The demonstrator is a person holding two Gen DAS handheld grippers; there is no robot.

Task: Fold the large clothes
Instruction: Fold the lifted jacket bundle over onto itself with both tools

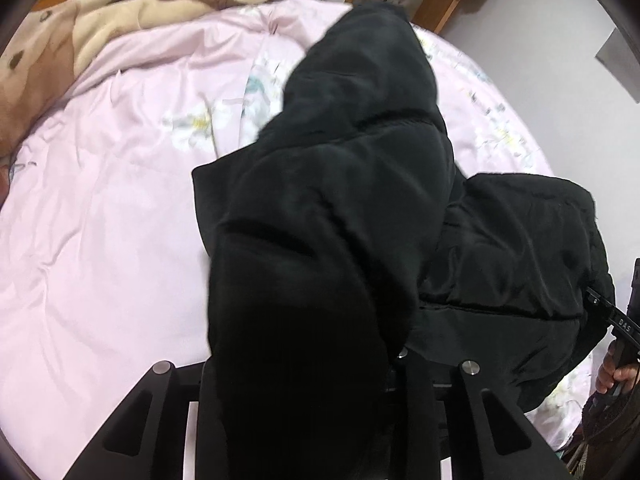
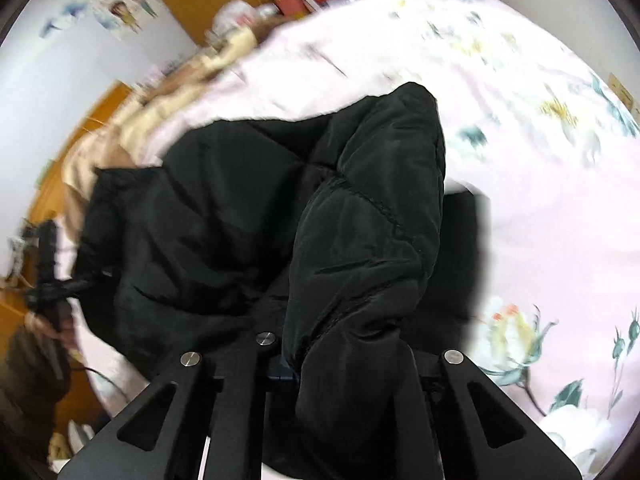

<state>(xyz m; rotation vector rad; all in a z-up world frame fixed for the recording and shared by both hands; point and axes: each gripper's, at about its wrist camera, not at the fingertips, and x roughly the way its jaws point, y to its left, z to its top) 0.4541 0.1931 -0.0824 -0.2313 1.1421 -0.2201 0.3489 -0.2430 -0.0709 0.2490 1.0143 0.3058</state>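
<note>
**Black jacket clamped in both grippers above the bed**

Black quilted fabric fills both my wrist views. The jacket (image 1: 360,168) runs straight out of my left gripper (image 1: 304,380): a padded, sleeve-like length sits between the two fingers, which are closed on it, and extends away over the pink quilt (image 1: 100,220). The rest of the jacket lies bunched on the quilt to the right of that length.

In the right view, a similar padded fold of the jacket (image 2: 360,240) is pinched between the closed fingers of my right gripper (image 2: 340,368), with the body of the garment spread to the left. The view is blurred. A brown blanket (image 1: 60,32) lies at the far edge of the bed.
</note>
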